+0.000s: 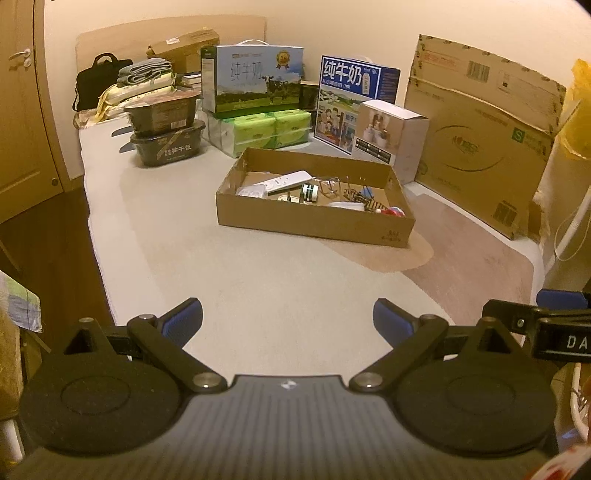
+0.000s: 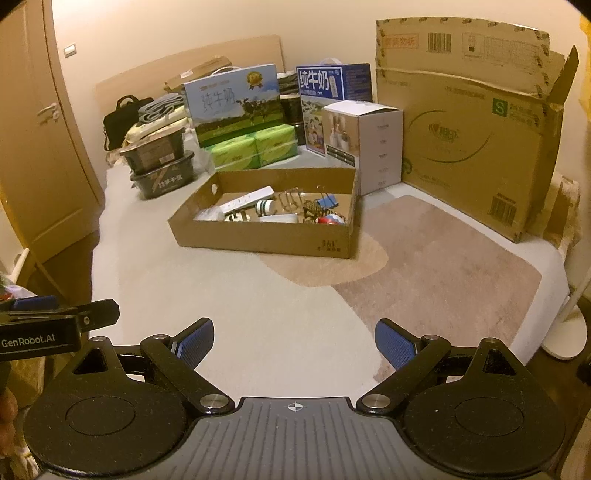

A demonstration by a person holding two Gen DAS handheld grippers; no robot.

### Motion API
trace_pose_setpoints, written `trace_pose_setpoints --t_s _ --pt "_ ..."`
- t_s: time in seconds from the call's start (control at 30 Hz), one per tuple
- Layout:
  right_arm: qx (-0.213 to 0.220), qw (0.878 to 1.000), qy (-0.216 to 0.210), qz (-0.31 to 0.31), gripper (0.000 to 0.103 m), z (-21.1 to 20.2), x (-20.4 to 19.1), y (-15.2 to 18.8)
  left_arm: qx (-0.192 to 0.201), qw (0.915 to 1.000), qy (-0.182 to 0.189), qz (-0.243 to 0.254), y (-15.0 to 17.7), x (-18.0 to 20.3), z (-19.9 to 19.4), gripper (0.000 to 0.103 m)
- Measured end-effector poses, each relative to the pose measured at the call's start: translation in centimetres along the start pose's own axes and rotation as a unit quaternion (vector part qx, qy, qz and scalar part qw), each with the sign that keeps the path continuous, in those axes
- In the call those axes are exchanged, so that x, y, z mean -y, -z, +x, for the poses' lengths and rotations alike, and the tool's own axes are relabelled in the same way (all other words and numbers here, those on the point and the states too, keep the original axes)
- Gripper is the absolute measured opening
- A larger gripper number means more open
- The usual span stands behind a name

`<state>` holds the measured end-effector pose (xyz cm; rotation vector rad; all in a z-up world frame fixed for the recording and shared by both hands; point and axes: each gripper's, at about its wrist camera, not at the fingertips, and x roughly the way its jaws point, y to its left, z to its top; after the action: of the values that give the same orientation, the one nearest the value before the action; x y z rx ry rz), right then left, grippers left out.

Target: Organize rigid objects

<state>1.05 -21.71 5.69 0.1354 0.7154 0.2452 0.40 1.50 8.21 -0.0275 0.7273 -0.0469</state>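
Ahead of both tongs, at mid-frame in each view, sits the shallow cardboard tray on the pale surface, well apart from either. Left tongs gape wide and hold nothing; right tongs likewise. Neither looks clearly nearer. Inside, going left to right, lie a white remote angled up-right, a small bottle, wire clips and a blue binder clip.

Warm yellowish light is washing over plain cream walls. A wooden door is standing at the left, and dark wood flooring is showing beside the pale bed.
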Motion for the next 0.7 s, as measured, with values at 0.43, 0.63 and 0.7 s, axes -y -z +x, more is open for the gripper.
trace_pose_setpoints --t_s 0.43,0.63,0.7 --pt "-0.005 1.0 0.006 0.003 0.093 -1.4 0.1 1.8 -0.014 0.9999 0.004 0.007 2.0 0.6 -1.2 0.099" --pt "-0.004 1.0 0.008 0.004 0.093 -1.6 0.1 1.9 -0.014 0.9999 0.004 0.009 2.1 0.7 -1.4 0.099" --pt "-0.003 1.0 0.008 0.004 0.093 -1.7 0.1 1.9 -0.012 0.9999 0.005 0.008 2.1 0.7 -1.4 0.099"
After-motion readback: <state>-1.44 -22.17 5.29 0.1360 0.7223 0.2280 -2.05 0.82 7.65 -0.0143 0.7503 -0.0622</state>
